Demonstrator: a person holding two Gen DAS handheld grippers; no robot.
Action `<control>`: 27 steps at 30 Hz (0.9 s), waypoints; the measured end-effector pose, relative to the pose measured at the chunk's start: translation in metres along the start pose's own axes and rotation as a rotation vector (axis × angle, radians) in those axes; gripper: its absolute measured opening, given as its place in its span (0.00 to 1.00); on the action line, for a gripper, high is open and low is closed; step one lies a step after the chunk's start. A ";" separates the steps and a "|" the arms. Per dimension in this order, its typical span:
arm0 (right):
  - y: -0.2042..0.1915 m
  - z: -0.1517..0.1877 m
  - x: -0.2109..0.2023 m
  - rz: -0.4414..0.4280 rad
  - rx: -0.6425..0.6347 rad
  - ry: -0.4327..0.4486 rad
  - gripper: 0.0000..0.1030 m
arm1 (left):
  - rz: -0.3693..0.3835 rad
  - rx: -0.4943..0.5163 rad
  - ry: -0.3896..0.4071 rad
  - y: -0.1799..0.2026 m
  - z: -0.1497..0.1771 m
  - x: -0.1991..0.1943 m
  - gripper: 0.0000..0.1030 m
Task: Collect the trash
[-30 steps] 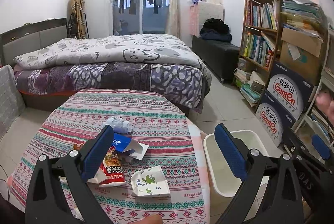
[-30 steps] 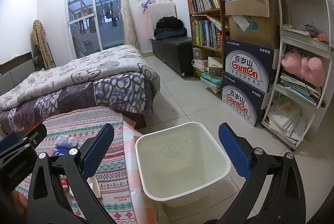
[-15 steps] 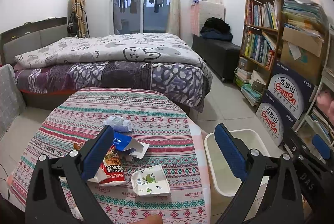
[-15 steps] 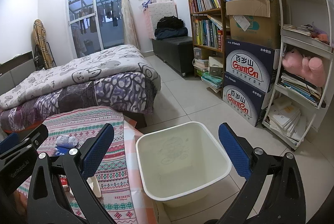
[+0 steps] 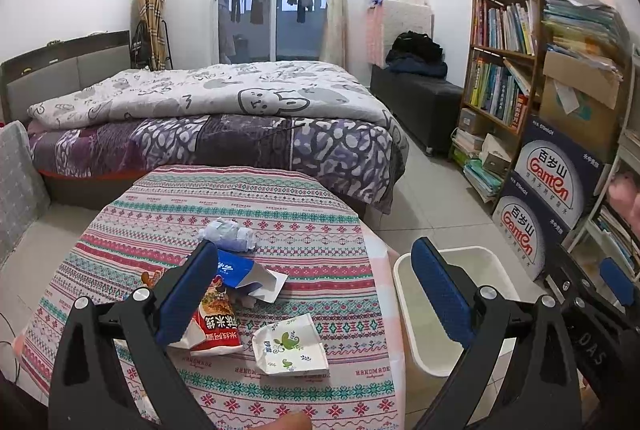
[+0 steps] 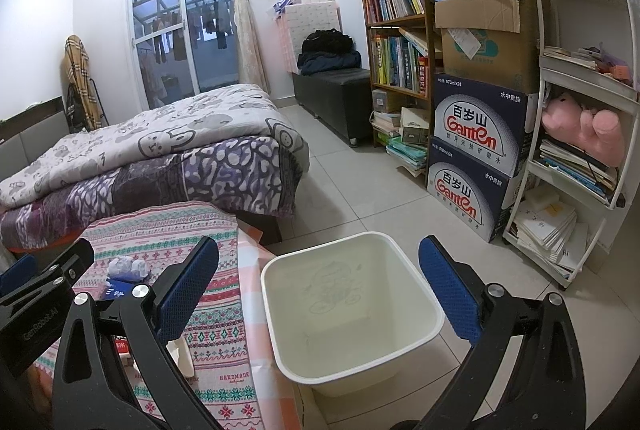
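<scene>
Trash lies on a round table with a patterned cloth (image 5: 280,213): a crumpled pale wad (image 5: 228,234), a blue and white packet (image 5: 248,276), a red snack bag (image 5: 214,326) and a flattened white paper cup with green leaves (image 5: 290,346). My left gripper (image 5: 316,294) hangs open over the table's near side, nothing between its fingers. A cream bin (image 6: 352,306) stands on the floor right of the table, empty inside. My right gripper (image 6: 320,290) is open above the bin. The wad (image 6: 126,266) and the blue packet (image 6: 116,288) also show in the right wrist view.
A bed (image 5: 208,117) with a grey and purple quilt sits behind the table. Bookshelves (image 6: 400,41), stacked Ganten boxes (image 6: 476,157) and a white rack (image 6: 580,133) line the right wall. A dark bench (image 6: 332,93) stands near the glass door. Tiled floor (image 6: 360,189) lies between bed and shelves.
Both grippers stay open with only a slight drift of the views. The trash and the bin have not moved.
</scene>
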State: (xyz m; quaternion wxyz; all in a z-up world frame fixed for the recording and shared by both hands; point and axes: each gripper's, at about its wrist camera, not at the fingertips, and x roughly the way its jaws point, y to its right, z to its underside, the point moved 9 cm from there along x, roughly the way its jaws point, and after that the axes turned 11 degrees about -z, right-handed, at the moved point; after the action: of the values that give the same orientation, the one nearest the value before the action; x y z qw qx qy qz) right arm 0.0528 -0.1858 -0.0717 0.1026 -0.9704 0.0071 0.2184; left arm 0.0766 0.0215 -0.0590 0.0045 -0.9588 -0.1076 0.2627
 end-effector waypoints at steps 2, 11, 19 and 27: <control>0.000 0.000 0.000 0.000 0.000 -0.001 0.93 | 0.000 0.000 0.000 0.000 0.000 0.000 0.92; 0.000 0.000 0.001 0.000 0.000 -0.002 0.93 | -0.006 0.000 -0.016 0.003 0.004 0.001 0.92; -0.006 0.001 0.006 -0.026 0.002 -0.034 0.93 | -0.026 -0.006 -0.042 -0.003 0.003 0.005 0.92; -0.051 0.021 0.030 -0.144 -0.021 -0.189 0.93 | -0.114 -0.051 -0.168 -0.056 0.024 0.026 0.92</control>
State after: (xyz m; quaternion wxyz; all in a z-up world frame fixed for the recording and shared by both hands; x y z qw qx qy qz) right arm 0.0741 -0.1304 -0.0930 0.1079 -0.9446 -0.0748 0.3010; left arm 0.0751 0.0808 -0.0889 -0.0139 -0.9256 -0.1686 0.3387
